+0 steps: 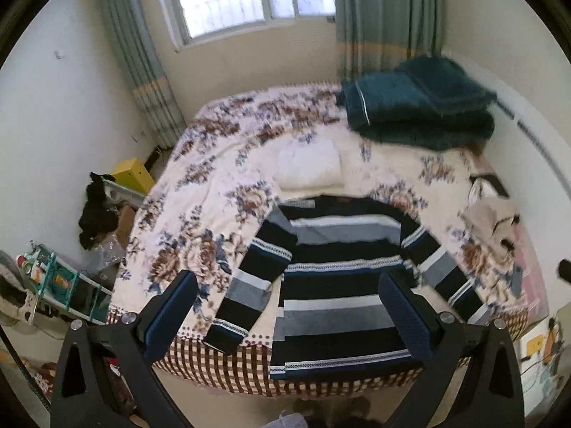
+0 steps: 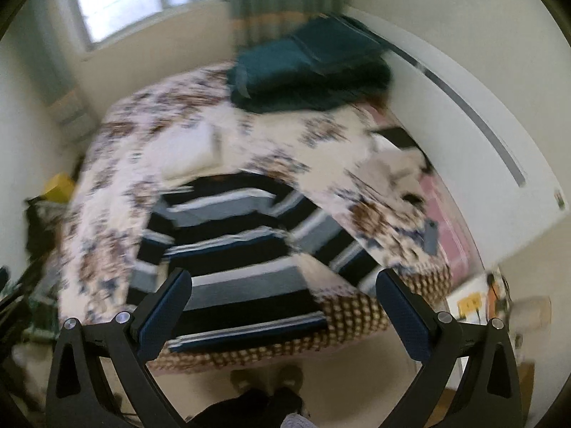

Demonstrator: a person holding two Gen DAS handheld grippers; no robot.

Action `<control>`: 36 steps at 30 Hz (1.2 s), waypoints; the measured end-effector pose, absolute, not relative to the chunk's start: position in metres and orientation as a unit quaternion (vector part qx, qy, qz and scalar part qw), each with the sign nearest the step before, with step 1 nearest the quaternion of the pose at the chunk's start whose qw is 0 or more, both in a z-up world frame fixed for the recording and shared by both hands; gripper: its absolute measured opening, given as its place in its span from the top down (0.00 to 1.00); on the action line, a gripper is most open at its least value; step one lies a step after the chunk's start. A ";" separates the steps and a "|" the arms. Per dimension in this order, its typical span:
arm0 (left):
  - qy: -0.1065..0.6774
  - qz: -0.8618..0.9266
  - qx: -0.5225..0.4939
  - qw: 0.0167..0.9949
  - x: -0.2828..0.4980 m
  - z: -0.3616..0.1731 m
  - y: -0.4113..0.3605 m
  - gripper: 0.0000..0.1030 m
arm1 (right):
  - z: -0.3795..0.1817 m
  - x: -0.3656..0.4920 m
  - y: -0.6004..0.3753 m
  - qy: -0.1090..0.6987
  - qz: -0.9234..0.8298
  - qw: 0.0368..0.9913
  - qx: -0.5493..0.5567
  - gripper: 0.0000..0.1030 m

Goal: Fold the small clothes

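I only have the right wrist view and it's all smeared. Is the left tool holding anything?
Observer: No. The left tool is open and empty, with the striped sweater in front of it.
Operator: Where does the sleeve on the picture's left end?
Observer: In the left wrist view, its cuff lies at the near edge of the bed. The sleeve is flat, running diagonally.
Operator: Anything on the floor on that side?
Observer: A teal rack stands beside the bed, holding small items.
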State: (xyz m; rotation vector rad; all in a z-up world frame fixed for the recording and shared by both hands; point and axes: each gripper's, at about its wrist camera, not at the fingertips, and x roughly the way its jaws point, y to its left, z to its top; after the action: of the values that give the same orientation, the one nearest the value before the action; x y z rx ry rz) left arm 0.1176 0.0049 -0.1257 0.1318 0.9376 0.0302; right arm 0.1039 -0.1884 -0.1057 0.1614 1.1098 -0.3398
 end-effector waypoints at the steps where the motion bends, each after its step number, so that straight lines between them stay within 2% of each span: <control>1: 0.455 0.015 0.069 0.888 0.120 -0.136 0.004 0.00 | -0.126 0.109 -0.206 0.530 -0.180 0.824 0.085 0.00; 5: 0.490 0.022 0.108 0.865 0.152 -0.201 -0.015 0.00 | -0.204 0.116 -0.284 0.553 -0.238 0.786 0.138 0.00; 15: 0.545 0.078 0.123 0.826 0.216 -0.341 -0.055 0.00 | -0.480 0.115 -0.520 0.596 -0.300 0.665 0.335 0.00; 21: 0.612 0.105 0.096 0.778 0.245 -0.445 -0.063 0.00 | -0.627 0.108 -0.569 0.608 -0.304 0.607 0.412 0.01; 25: 0.639 0.112 0.106 0.754 0.254 -0.497 -0.070 0.00 | -0.692 0.103 -0.574 0.586 -0.272 0.587 0.488 0.02; 28: 0.647 0.098 0.113 0.748 0.259 -0.520 -0.080 0.00 | -0.698 0.108 -0.568 0.559 -0.267 0.611 0.492 0.15; 29: 0.647 0.096 0.121 0.746 0.260 -0.525 -0.084 0.00 | -0.697 0.111 -0.565 0.560 -0.265 0.618 0.484 0.39; 30: 0.647 0.093 0.125 0.746 0.260 -0.527 -0.088 0.00 | -0.696 0.114 -0.563 0.559 -0.259 0.623 0.482 0.72; 31: 0.645 0.089 0.124 0.749 0.260 -0.528 -0.091 0.00 | -0.694 0.116 -0.561 0.556 -0.252 0.627 0.485 0.90; 36: 0.646 0.072 0.120 0.751 0.267 -0.529 -0.109 0.00 | -0.647 0.132 -0.575 0.530 -0.253 0.671 0.453 0.93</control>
State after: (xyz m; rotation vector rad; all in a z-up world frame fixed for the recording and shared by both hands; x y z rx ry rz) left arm 0.2666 -0.1093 -0.5285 0.2618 1.4106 0.1564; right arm 0.1323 -0.5747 -0.6467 1.0209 1.1945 -0.5699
